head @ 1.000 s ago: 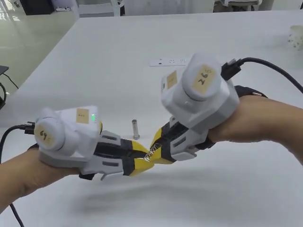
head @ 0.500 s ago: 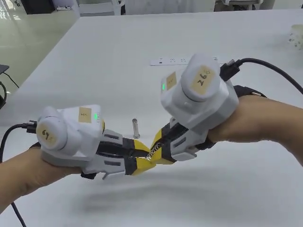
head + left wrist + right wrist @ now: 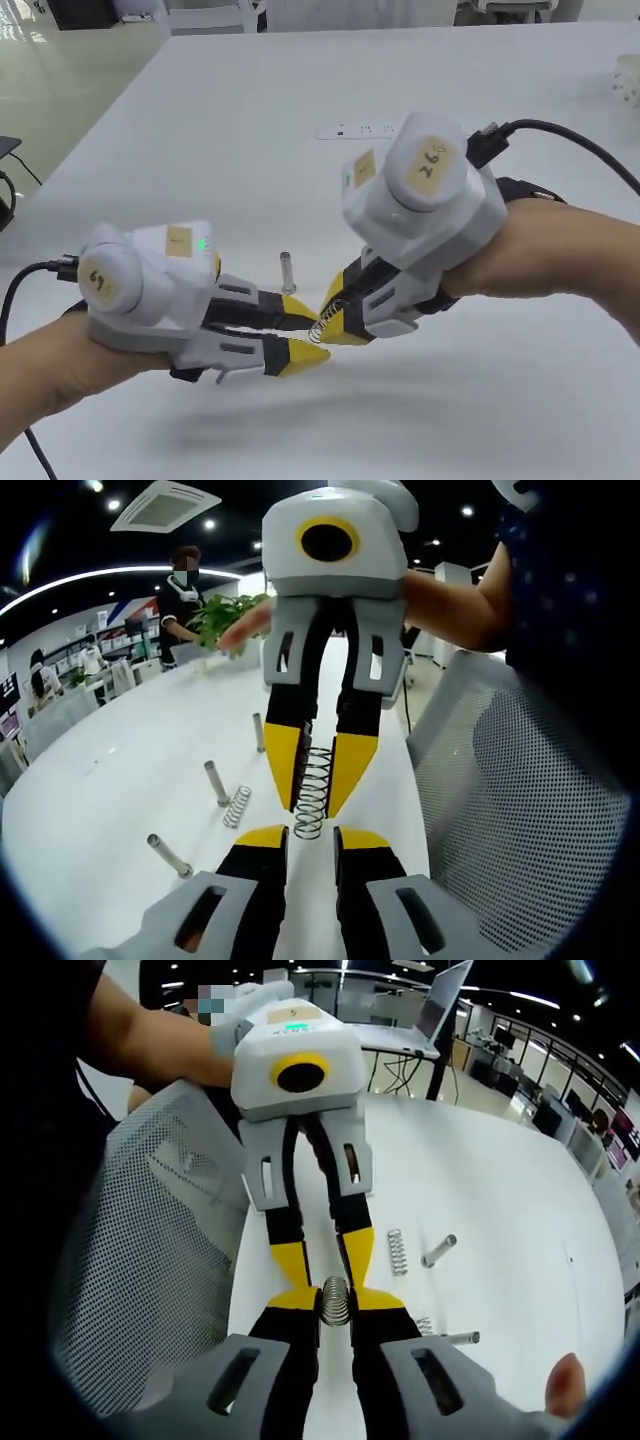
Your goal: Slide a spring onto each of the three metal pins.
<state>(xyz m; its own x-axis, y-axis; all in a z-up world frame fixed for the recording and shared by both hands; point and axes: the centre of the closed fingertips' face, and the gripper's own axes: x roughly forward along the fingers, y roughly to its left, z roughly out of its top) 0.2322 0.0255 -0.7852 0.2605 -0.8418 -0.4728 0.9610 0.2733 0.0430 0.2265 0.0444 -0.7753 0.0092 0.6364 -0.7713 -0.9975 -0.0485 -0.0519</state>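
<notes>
Bright, even light falls from ceiling lamps (image 3: 113,504) — the white table (image 3: 250,120) carries only a soft, faint shadow below the fingers (image 3: 295,357). Both gripper views bulge at the edges; the spring (image 3: 312,795) between the fingers is sharp.

A shiny metal wire spring (image 3: 313,792), dull grey metal pins (image 3: 216,782), smooth matt white table (image 3: 250,130).

Handwritten "26" on the tan sticker (image 3: 430,166) capping the right gripper (image 3: 332,314); roughly "69" on the round sticker (image 3: 101,283) capping the left gripper (image 3: 318,337).
</notes>
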